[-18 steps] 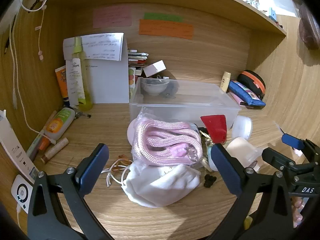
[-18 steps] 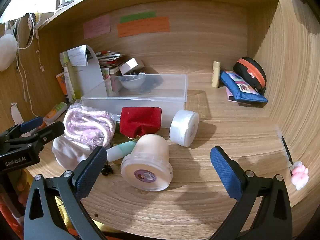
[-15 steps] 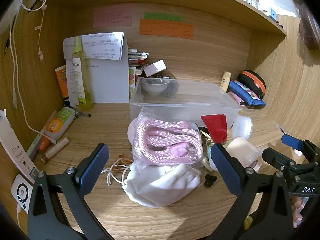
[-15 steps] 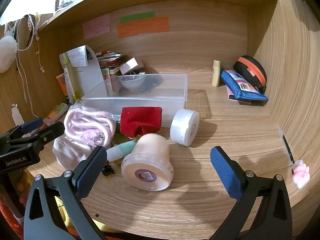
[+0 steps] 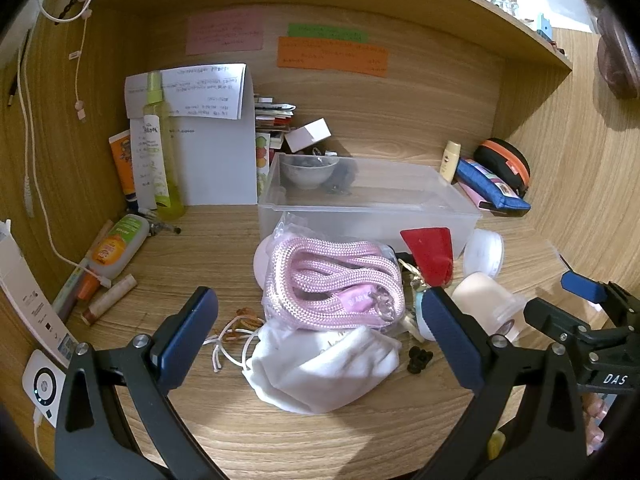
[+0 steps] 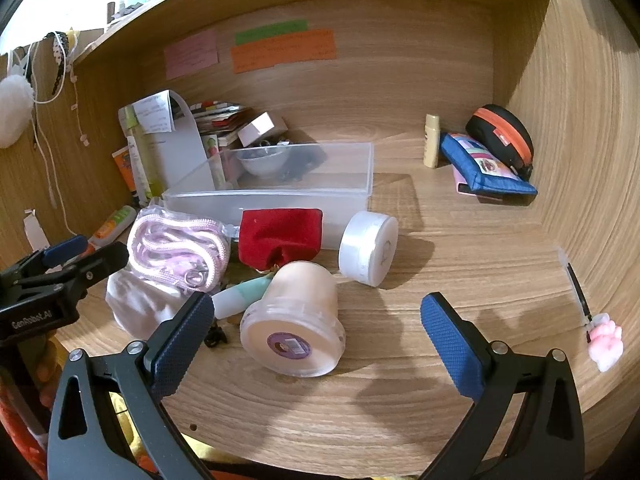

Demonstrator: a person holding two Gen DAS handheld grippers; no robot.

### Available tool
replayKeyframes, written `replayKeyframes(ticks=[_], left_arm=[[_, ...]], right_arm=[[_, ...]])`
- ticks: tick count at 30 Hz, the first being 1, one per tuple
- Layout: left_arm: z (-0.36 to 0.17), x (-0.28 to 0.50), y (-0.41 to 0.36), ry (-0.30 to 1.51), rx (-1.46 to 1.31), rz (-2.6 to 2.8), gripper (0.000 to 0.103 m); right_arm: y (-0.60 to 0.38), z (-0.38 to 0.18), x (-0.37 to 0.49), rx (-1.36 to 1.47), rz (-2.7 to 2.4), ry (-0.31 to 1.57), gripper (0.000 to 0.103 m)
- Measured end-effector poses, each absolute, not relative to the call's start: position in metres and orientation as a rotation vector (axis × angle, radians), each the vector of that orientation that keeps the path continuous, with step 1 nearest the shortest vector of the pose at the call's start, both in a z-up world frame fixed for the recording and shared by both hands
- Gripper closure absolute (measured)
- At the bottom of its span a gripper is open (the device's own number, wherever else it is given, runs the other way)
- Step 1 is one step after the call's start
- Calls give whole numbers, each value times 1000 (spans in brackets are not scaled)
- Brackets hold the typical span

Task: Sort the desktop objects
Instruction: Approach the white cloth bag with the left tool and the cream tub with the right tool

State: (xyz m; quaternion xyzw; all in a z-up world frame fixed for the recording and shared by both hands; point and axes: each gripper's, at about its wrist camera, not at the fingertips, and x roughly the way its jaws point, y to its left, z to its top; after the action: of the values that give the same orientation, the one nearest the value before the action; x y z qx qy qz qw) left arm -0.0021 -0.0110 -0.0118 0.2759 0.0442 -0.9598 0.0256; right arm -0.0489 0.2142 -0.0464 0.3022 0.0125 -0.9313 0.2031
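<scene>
Both tongs, left [image 5: 320, 320] & right [image 6: 312, 320], were spread w/ nothing gripped, over woodgrain desk [image 6: 460, 248]. Soft white pouch [image 5: 320, 364] nearest; braided pink rope [image 5: 332, 280] on it; clear plastic bin [image 5: 368, 204] behind.

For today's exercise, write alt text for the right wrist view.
Open right gripper hovers over a wooden desk, facing a tipped cream tub, white tape roll, red pouch and clear bin.

Both wrist views look low and close toward the desk's back wall, sharing the clear box [image 5: 368, 204] [image 6: 280, 196] from left and right.
</scene>
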Motion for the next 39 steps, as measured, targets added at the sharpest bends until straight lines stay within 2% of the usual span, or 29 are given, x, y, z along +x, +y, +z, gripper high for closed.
replayKeyframes(ticks=[12,19,31,39], left_arm=[[2,-4,-34,183,892,-3002,0],[-1,-5,-45,64,983,-2943,0],[-50,-8,-29,50,1259,-2945,0],[-81,-29,-26,168,1441,-2902,0]], right_arm=[[213,-59,-55,872,-2600,54,0],[212,-62,-55,852,-2587,77,0],[203,-81,-64,944,-2548,110,0],[192,-93,-72,997,-2537,156,0]])
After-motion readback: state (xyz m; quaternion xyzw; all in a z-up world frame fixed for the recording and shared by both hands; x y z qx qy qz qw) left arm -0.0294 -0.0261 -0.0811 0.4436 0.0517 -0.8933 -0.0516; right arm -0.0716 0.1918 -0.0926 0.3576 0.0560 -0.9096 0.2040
